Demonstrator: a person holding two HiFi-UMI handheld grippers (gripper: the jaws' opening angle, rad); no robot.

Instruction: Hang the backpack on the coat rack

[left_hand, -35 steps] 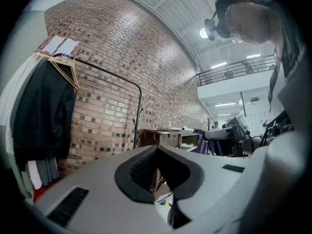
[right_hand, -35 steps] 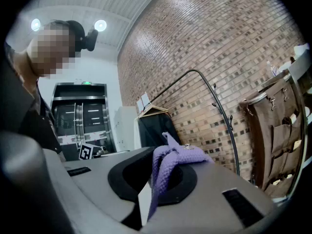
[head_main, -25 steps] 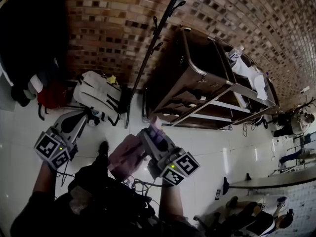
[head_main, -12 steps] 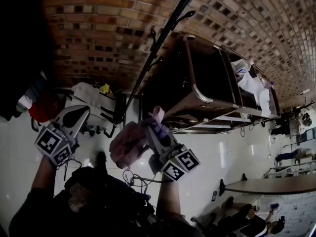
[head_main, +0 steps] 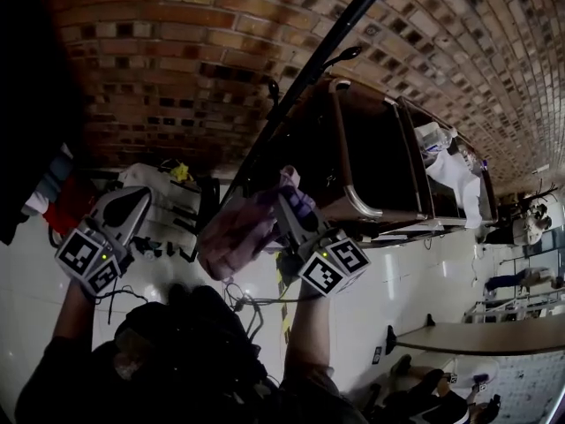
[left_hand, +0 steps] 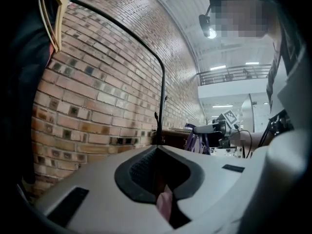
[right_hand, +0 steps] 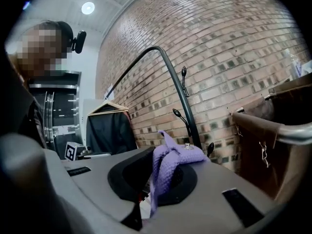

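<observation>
We note: right claw (head_main: 290,197) clamped on lilac woven top loop (right_hand: 171,156) of pink fabric backpack (head_main: 231,237). Backpack carried at centre of head view, near black metal coat rack (head_main: 305,78), clear of its hooks (head_main: 344,56). Left claw (head_main: 132,206) closed, apart from backpack. Our judgement: hanging still to do.

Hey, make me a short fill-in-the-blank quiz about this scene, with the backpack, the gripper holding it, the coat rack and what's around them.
1. The right gripper is shut on the backpack's ___ strap.
2. The coat rack stands in front of a ___ wall.
3. In the right gripper view, a dark garment hangs on a wooden ___.

Missing words: purple; brick; hanger.
</observation>
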